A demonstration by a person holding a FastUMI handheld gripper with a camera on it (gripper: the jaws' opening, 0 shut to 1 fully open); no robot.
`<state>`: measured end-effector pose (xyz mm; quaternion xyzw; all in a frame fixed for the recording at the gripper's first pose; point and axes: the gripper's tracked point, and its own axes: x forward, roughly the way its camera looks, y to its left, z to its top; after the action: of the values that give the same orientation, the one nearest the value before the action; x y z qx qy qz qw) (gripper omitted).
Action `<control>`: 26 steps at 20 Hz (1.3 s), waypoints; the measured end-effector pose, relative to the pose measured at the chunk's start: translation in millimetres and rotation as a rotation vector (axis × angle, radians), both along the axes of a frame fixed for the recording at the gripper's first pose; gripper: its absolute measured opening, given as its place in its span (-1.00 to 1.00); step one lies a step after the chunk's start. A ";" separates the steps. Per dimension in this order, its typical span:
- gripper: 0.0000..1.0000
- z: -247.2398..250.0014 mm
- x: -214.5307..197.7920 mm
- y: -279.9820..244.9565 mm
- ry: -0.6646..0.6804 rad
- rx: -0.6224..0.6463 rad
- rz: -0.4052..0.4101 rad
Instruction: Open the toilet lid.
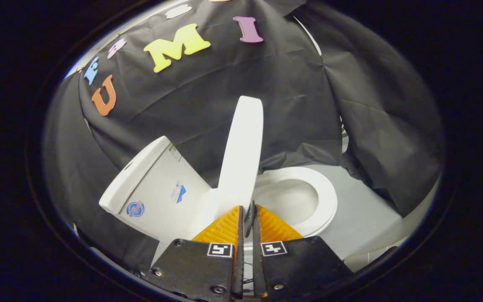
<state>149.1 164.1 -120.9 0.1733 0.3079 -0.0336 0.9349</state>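
The white toilet lid stands raised, nearly upright, between the tank and the uncovered seat ring. I see it edge-on from the toilet's side. My gripper sits at the lid's near edge. Its two orange fingers are drawn close together, and the lid's edge runs down into the narrow slit between their tips. The bowl lies open just beyond the fingers, on the far side of the lid from the tank.
Black cloth walls hang close behind and beside the toilet. A pale grey floor spreads past the seat ring. The tank's cover slopes away behind the lid.
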 end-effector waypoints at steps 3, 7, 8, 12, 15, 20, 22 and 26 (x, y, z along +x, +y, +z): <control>-0.76 6.2 2.5 14.8 -0.012 -0.067 0.017; -0.76 13.7 6.1 33.5 -0.029 -0.112 0.032; -0.77 15.9 7.2 39.1 -0.035 -0.121 0.042; -0.76 24.8 10.4 66.4 -0.057 -0.121 0.082; -0.75 29.0 14.0 84.1 -0.072 -0.158 0.110; -0.69 34.0 16.8 115.2 -0.089 -0.147 0.164; -0.67 35.0 18.0 128.3 -0.094 -0.149 0.187; -0.64 35.6 21.7 148.5 -0.110 -0.170 0.211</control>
<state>170.7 312.6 -85.3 0.0617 0.2688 0.0487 0.9600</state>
